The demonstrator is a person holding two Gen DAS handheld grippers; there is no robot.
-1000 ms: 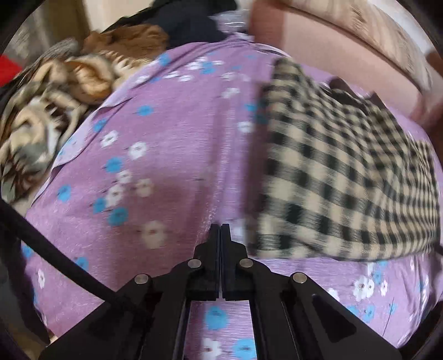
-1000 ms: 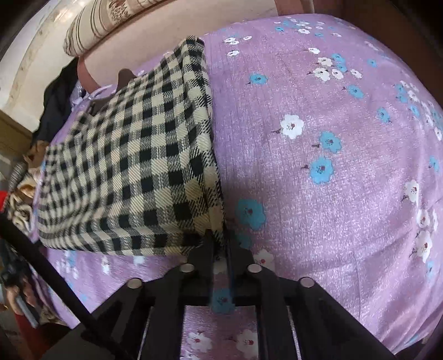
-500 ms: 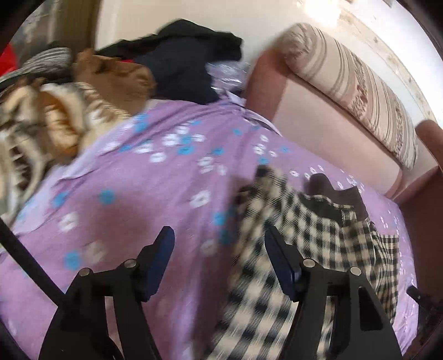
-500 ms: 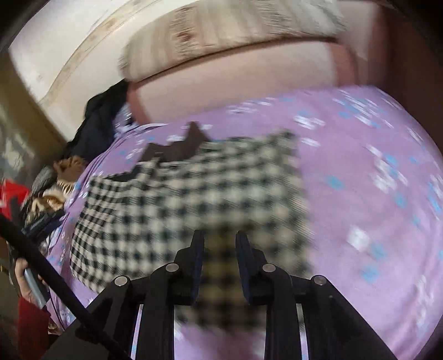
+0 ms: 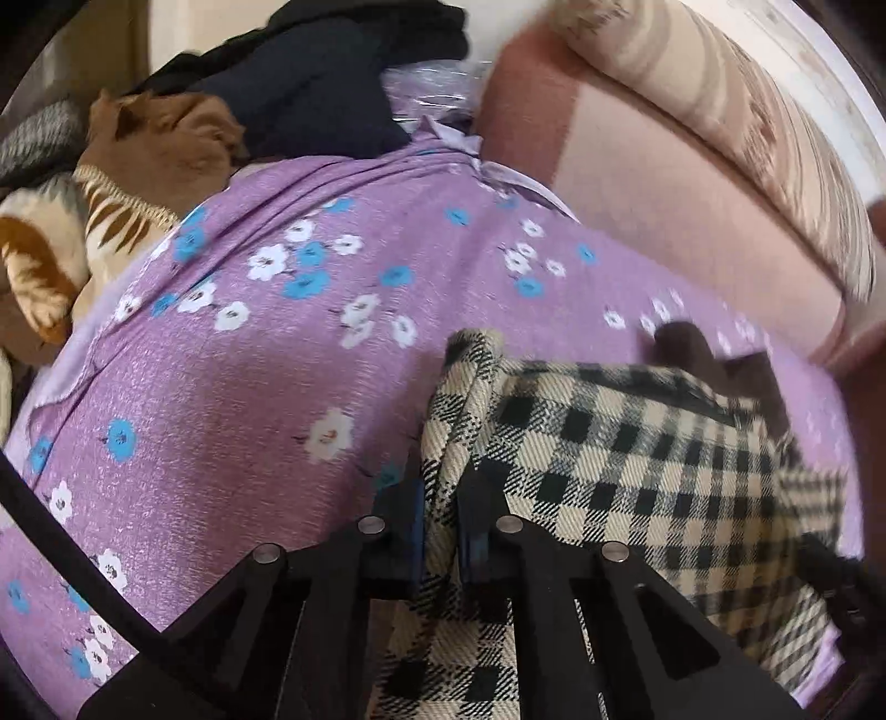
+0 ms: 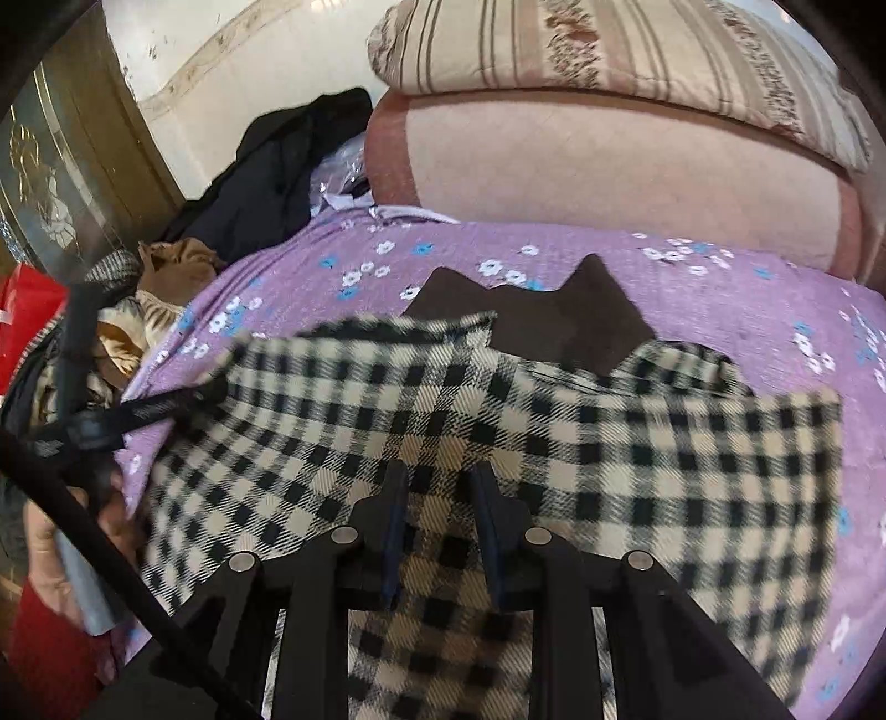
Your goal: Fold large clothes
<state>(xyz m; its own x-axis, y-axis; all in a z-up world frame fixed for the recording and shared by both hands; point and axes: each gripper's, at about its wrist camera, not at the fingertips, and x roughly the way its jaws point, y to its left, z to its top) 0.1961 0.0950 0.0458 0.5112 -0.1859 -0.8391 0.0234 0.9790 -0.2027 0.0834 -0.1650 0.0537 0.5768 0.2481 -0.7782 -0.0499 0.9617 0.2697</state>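
Observation:
A black-and-cream checked garment (image 6: 609,443) with a dark brown collar (image 6: 554,315) lies folded on the purple flowered bedsheet (image 5: 249,387). My left gripper (image 5: 440,487) is shut on the garment's left edge (image 5: 448,443), with the cloth running between its fingers. It also shows in the right wrist view (image 6: 166,407) at the garment's left side. My right gripper (image 6: 440,476) is over the middle of the garment with its fingers a little apart and cloth between them; whether they clamp it is unclear.
A pile of brown, striped and black clothes (image 5: 138,166) lies at the bed's left end. A pink bolster (image 6: 609,166) and a striped pillow (image 6: 609,50) lie along the far side. A wooden door (image 6: 72,166) is at left.
Both grippers came off the garment's near edge and moved up over it. The left one opened wide, then shut on the left edge. The right one's fingers parted slightly.

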